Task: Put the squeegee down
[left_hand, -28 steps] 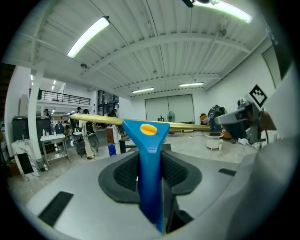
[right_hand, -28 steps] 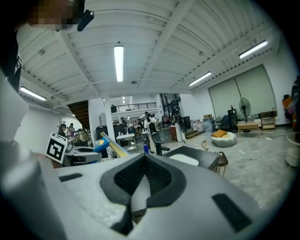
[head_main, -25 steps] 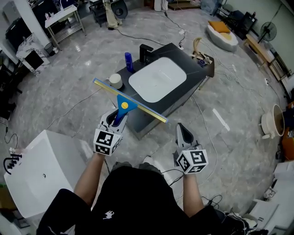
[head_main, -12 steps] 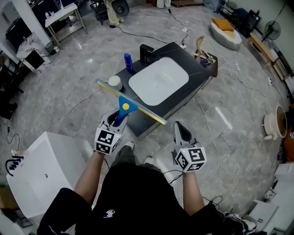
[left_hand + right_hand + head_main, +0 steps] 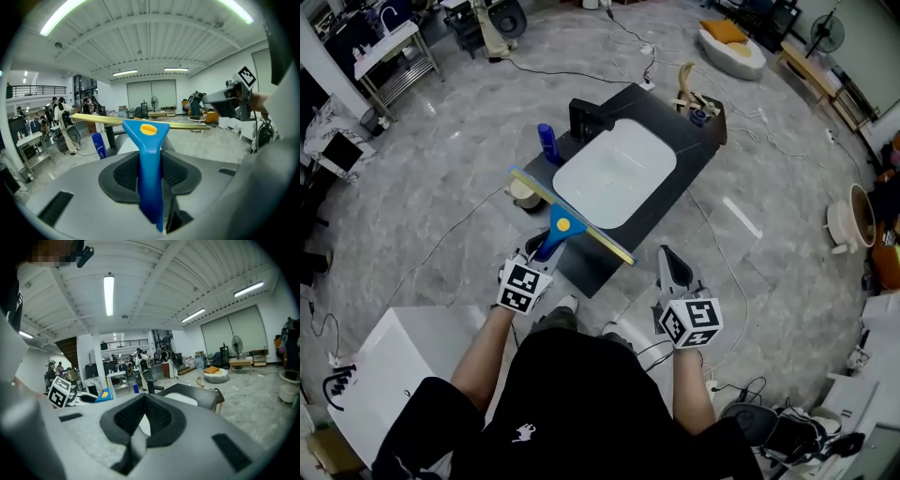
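Left gripper (image 5: 538,251): jaws clamped on the blue handle of the squeegee (image 5: 563,223), pads pressing on both of its sides. The squeegee is held in the air, clear of any surface, over the near-left corner of the dark table (image 5: 686,141). Its yellow blade (image 5: 605,243) runs from far left to near right, crossing the near edge of the white basin (image 5: 614,173). A blue bottle (image 5: 547,143) and a black tap (image 5: 584,117) stand at the table's far-left side. Right gripper (image 5: 669,261): jaws drawn together, holding nothing, near the table's near-right edge, well apart from the squeegee.
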A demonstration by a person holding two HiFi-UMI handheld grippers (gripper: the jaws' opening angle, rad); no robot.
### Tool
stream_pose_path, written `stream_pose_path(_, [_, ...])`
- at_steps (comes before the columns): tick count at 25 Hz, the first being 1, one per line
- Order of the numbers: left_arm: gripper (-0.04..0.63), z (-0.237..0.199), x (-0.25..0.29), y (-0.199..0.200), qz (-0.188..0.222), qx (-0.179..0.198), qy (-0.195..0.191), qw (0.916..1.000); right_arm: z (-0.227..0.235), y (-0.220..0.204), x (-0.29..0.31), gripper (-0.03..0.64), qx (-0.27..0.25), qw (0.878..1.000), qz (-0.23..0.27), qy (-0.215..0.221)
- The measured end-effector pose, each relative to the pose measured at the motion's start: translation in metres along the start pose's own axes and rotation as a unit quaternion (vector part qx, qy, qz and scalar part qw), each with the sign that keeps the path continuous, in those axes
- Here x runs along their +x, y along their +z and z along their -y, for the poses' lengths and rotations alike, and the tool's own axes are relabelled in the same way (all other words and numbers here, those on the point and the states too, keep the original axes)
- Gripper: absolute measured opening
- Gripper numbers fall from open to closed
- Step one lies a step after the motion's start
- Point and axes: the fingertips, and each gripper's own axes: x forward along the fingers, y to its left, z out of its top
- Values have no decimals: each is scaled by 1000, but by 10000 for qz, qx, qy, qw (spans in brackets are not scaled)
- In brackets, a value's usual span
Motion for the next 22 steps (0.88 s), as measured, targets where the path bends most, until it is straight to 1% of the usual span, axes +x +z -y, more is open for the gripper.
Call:
stream_pose_path(6, [132,-26,29,-20,-323,-31,-464,9984,-4,-2,21,2,73,9990,-55,-431])
stream_pose_path(12, [132,-41,61,-49,-722,85,-795,9942,-5,-8,33,2,159,9964,-104,-824])
stream_pose_path(17, [132,-47,83,-69,-950,-130,-1056,9898,-5,-12,35,2,190,9932,-189,-1134])
stream_pose_path(22, [132,-55,102,-86,-1118,-191,-1168,9867,-4,-17,40,2,223,9906,-293,-1319])
